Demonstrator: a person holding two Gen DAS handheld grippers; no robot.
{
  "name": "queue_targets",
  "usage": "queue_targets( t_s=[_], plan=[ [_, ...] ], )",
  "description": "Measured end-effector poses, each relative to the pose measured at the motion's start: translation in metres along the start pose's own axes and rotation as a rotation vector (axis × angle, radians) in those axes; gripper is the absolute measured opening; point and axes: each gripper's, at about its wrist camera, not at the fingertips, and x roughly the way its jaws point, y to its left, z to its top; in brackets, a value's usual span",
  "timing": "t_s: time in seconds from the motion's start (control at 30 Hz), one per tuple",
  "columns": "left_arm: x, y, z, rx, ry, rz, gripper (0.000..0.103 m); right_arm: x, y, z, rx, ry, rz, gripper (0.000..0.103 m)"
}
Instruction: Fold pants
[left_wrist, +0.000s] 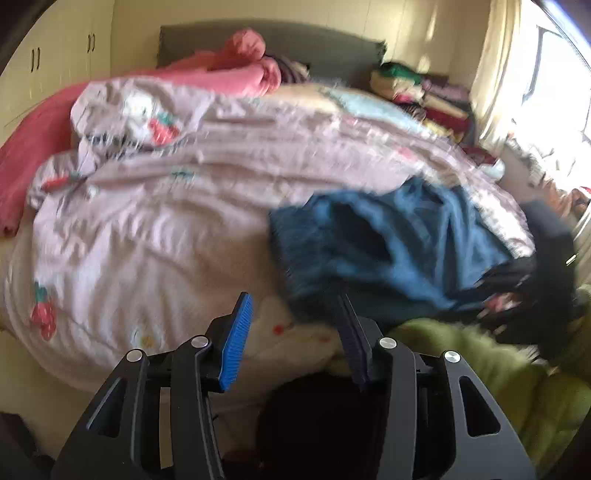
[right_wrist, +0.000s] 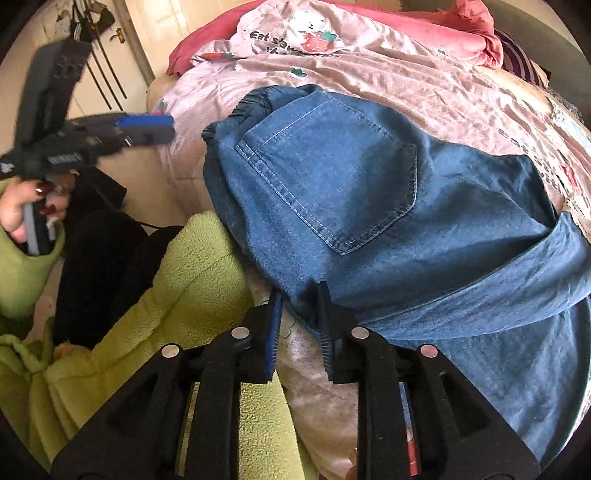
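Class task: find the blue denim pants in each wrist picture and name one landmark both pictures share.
Left wrist view: pants lie right of centre, blurred, on the quilt.
Right wrist view: pants fill the centre and right, back pocket facing up.
Shared landmark: the pink strawberry-print quilt beneath them.

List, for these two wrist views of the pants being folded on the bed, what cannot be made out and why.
- Pants, left wrist view: motion blur hides seams and folds.
- Pants legs, right wrist view: cut off by the lower right edge; hems unseen.
- Right gripper: whether its pads pinch the denim edge is hidden in dark shadow.
- Quilt lettering: partly folded under, incomplete.
- Left gripper: open and empty; its tips are blurred.
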Motion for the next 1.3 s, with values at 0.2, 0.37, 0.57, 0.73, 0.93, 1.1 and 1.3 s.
queue_targets(
  t_s=[0.2,0.37,0.57,0.73,0.93,1.1,1.3],
  plan=[
    [0.03,-0.053,0.028,0.091,0.031,-0.101,0.045,-0.01,0.003,-0.005,-0.002,-0.015,0.027,0.02],
    [0.083,-0.079,0.012,0.227,0.165,0.031,0.044,-0.051,-0.007,-0.006,0.035,-0.113,-0.011,0.026],
    [0.088,-0.068,-0.006,0.176,0.18,0.003,0.045,-0.047,-0.03,0.005,0.14,-0.144,-0.055,0.029],
    [0.088,-0.068,-0.01,0.165,0.17,-0.002,0.045,0.004,-0.05,0.0,0.24,0.045,-0.119,0.03],
    [0.076,-0.076,-0.007,0.188,0.133,0.004,0.053,-0.007,-0.049,-0.004,0.26,0.003,-0.108,0.039],
    [0.044,-0.083,0.006,0.16,0.062,-0.03,0.062,-0.038,-0.053,-0.007,0.289,-0.077,-0.137,0.045],
    [0.019,-0.1,0.021,0.178,0.003,-0.063,0.074,-0.074,-0.079,-0.009,0.359,-0.17,-0.186,0.056]
  ],
)
